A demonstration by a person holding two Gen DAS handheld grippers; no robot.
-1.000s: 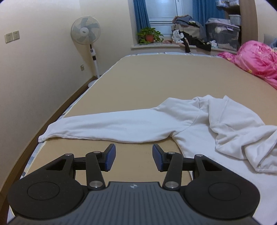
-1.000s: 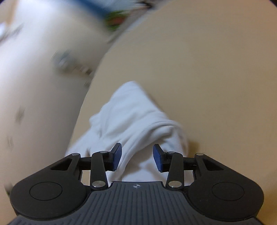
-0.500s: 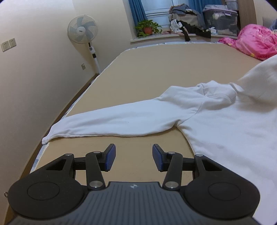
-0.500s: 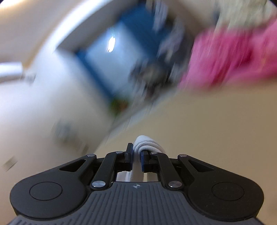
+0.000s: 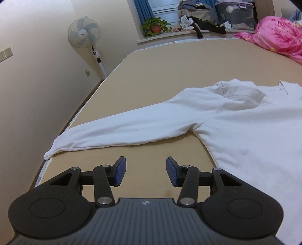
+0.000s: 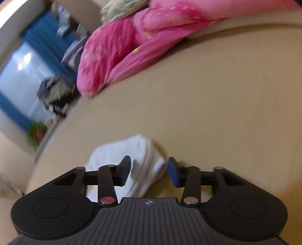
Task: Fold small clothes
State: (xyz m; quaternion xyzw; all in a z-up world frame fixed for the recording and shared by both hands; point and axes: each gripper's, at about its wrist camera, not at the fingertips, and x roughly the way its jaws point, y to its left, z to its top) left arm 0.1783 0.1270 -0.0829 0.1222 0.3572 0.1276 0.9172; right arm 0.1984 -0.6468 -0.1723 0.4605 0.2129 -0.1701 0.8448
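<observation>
On the tan bed [image 5: 169, 62] lay a white sweatshirt [image 5: 245, 128]; fan [image 5: 84, 34] by wall, pink quilt [image 6: 120, 47] beyond. Left gripper [image 5: 145, 174] and right gripper [image 6: 149, 172] both gaped apart, empty.

Sweatshirt [image 5: 236, 128] plain white, no print; its sleeve end [image 6: 139, 162] in the right wrist view also white. Mattress cover [image 5: 179, 62] flat tan. Quilt [image 5: 279, 37] hot pink with paler pink floral pattern and small yellow flecks. Curtains [image 5: 141, 11] deep blue. Fan [image 5: 84, 34] white with pale blue blades. Gripper pads [image 5: 120, 171] blue on black arms.
</observation>
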